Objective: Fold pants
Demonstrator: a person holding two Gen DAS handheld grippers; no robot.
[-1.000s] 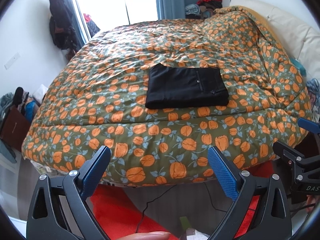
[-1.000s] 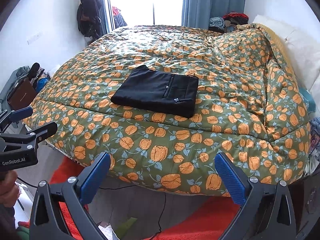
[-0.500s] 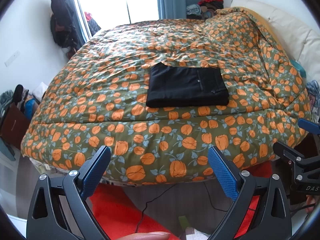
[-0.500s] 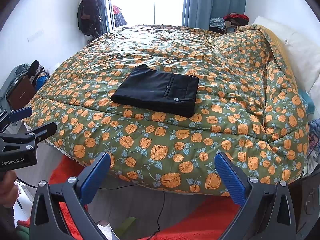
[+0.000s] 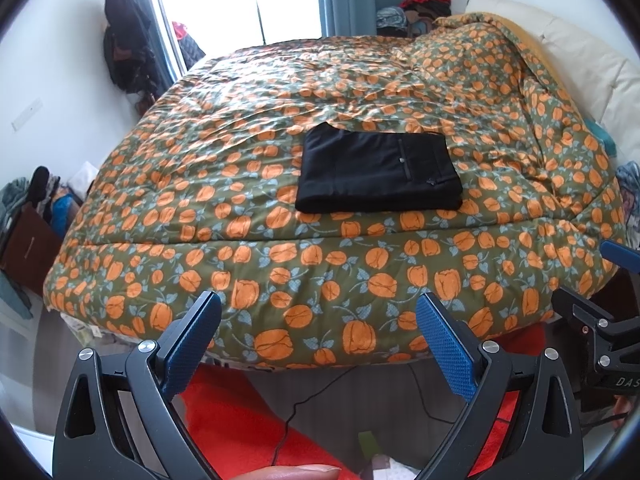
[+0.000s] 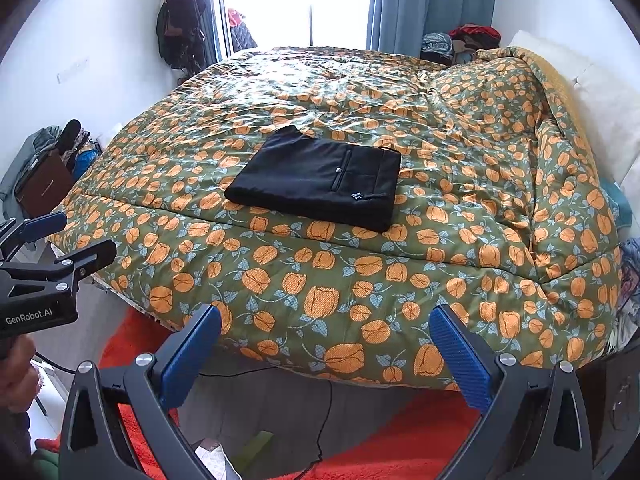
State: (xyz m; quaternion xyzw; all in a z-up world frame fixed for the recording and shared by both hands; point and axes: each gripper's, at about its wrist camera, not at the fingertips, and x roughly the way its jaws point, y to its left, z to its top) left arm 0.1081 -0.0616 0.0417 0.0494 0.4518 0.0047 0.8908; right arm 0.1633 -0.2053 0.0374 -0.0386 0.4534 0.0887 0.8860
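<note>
The pants lie folded on the bed at 12 o'clock. Both tongs — left, right — gape wide, empty; reaching back in could rumple the stack.

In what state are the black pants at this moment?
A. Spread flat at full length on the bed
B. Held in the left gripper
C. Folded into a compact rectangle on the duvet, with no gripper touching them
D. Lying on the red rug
C: the black pants lie as a neat rectangle on the floral duvet, while the left gripper and the right gripper stand open, short of the bed.
</note>
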